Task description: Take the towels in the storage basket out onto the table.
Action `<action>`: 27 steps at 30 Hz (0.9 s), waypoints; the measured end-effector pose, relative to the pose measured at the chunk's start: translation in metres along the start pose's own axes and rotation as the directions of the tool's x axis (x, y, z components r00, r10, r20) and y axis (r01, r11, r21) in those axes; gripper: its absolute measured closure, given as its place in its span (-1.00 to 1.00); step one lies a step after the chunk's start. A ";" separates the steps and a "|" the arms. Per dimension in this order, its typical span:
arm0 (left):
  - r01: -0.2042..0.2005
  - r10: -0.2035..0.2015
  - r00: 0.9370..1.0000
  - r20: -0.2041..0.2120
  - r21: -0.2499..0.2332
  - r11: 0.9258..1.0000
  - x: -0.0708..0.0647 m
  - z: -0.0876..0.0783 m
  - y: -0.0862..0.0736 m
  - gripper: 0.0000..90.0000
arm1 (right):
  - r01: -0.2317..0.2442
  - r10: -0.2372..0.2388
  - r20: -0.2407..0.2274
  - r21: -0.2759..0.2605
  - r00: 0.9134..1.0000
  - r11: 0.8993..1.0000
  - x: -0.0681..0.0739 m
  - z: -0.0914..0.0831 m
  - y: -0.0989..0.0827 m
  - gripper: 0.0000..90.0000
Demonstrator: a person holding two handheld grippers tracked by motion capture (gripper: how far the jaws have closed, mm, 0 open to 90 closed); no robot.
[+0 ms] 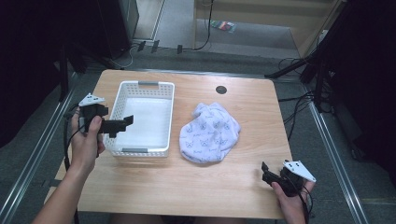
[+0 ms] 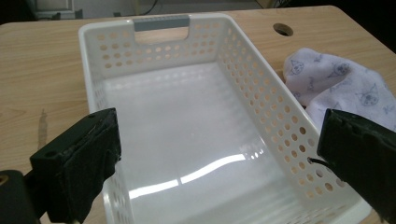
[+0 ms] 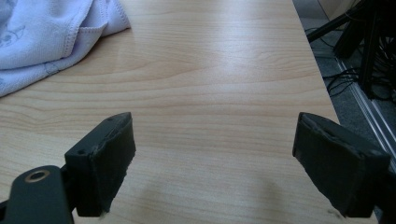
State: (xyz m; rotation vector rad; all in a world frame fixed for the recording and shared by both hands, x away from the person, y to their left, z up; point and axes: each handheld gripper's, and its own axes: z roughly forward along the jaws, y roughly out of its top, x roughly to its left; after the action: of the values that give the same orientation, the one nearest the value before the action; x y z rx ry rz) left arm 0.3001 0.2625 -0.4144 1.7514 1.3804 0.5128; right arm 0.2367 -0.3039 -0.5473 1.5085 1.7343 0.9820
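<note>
Though both wide apart, left gripper (image 1: 122, 124) over basket (image 1: 124, 88), right gripper (image 1: 265, 170) half hidden by hand.

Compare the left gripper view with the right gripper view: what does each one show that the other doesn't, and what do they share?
Left gripper view alone: the white perforated basket with its grey handle strip, nothing in it, and a round hole in the tabletop. Right gripper view alone: the table's right edge, with the floor, cables and dark stands beyond it. Both show the wooden table, part of the white patterned cloth and a pair of black jaws standing wide apart, holding nothing.
</note>
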 end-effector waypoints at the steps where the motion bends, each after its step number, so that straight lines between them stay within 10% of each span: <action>1: 0.000 0.000 1.000 0.000 0.000 1.000 0.000 0.000 0.000 -0.99 | 0.000 0.000 0.000 0.000 1.000 1.000 0.000 0.000 0.000 -0.70; 27: 0.013 -0.023 0.998 -0.062 -0.158 0.987 0.034 -0.043 -0.085 -0.99 | -0.006 0.006 0.006 0.008 1.000 1.000 0.000 0.001 0.000 -0.70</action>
State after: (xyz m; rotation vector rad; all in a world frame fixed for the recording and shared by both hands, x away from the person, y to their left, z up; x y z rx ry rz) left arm 0.2287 0.3142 -0.4633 1.6060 1.3606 0.6548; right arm 0.2373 -0.3039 -0.5473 1.5209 1.7327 0.9732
